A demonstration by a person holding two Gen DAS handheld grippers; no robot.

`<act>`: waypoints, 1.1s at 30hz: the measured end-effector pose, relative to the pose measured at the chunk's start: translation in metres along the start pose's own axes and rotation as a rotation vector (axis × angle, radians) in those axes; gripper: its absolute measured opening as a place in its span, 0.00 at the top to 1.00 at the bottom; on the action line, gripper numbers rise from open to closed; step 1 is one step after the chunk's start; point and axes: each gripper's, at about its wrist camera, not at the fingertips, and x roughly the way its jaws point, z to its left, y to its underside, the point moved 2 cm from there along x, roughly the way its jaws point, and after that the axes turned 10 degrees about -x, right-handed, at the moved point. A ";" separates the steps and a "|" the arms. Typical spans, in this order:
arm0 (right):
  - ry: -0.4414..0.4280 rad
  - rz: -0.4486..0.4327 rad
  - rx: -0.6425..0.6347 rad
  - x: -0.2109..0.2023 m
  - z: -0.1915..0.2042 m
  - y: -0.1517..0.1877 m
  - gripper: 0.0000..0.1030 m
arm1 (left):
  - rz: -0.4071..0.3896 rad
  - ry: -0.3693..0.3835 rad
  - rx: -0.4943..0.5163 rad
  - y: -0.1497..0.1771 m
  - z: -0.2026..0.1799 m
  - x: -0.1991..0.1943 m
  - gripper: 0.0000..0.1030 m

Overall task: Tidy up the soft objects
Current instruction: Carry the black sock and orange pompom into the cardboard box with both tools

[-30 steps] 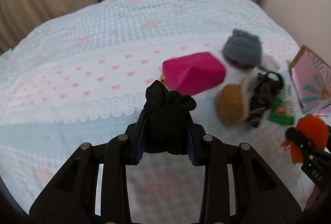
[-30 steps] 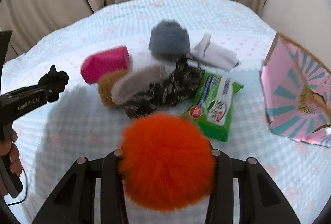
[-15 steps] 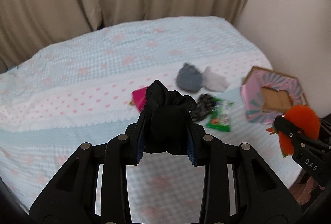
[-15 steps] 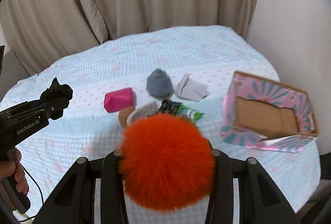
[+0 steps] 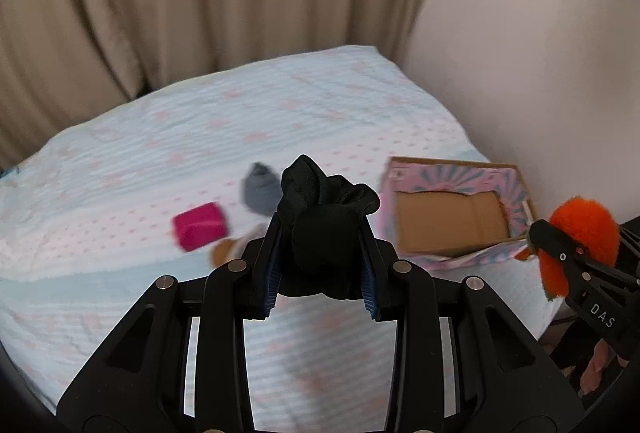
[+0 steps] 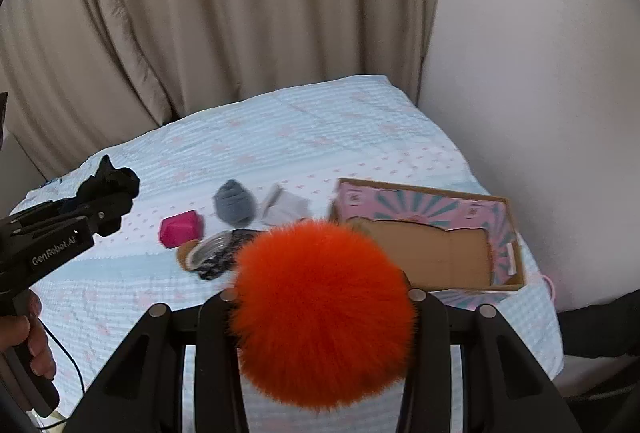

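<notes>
On the left of the bedspread (image 5: 120,193) lies the magenta pouch (image 5: 200,231), with a grey knitted item (image 5: 260,189) just beyond it and a small heap of furry and dark pieces (image 6: 218,253) beside it; these are not yet sorted.

In the middle, the left gripper (image 5: 322,273) has its 2 fingers clamped on a bunched black cloth (image 5: 324,225), held well above the bed. To the right, the pink box (image 5: 516,189) sits open near the bed's corner, its brown floor bare as far as both views show. Farthest right, the right gripper (image 6: 322,317) holds the orange pom-pom (image 6: 322,311); the fur hides the pads, yet the ball sits squeezed between the fingers, so the grip looks closed on it.

The step in hand appears to be carrying both soft pieces to the box. To do it well:

1. Bring 1 gripper over the opening at a time, so the 2 do not collide.
2. Lower each piece below the rim before the fingers part, since light fluff and loose cloth may cling to a pad or drape over a wall.
3. Keep clear of the torn near wall, which looks flimsy and could fold.
</notes>
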 end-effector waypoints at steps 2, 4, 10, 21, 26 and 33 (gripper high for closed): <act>0.008 0.008 0.012 0.001 -0.026 -0.001 0.63 | 0.011 0.014 0.018 -0.003 -0.032 0.011 0.71; 0.011 0.019 0.023 0.003 -0.053 -0.001 0.63 | 0.031 0.029 0.024 -0.005 -0.059 0.023 0.71; 0.009 0.077 0.047 0.030 -0.130 -0.002 0.63 | 0.138 0.058 0.045 -0.003 -0.138 0.084 0.71; -0.052 0.267 0.151 0.134 -0.231 0.004 0.63 | 0.375 0.041 0.039 0.012 -0.211 0.216 0.71; -0.091 0.368 0.226 0.187 -0.252 0.018 0.63 | 0.479 0.019 0.055 0.019 -0.214 0.264 0.71; -0.140 0.469 0.274 0.243 -0.257 0.033 0.63 | 0.606 -0.032 0.075 0.040 -0.210 0.322 0.71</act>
